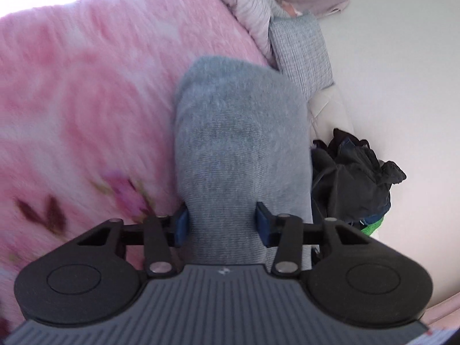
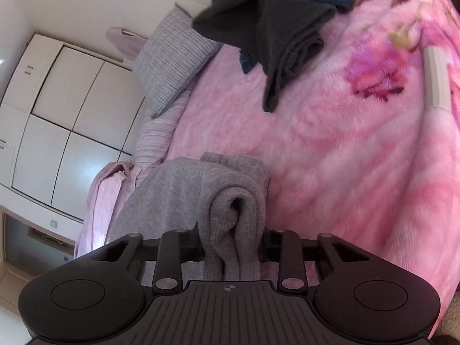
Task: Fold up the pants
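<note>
The grey knit pants hang over the pink floral blanket. In the left wrist view my left gripper has its blue pads pressed against both sides of a thick band of the grey fabric. In the right wrist view the same grey pants bunch into a rolled fold, and my right gripper is shut on that bunch; more grey cloth trails off to the left. The fingertips there are hidden by the fabric.
A heap of dark clothes lies on the blanket further off, also seen as dark clothes in the left view. A grey striped pillow sits at the bed's head. White cupboards stand beyond the bed.
</note>
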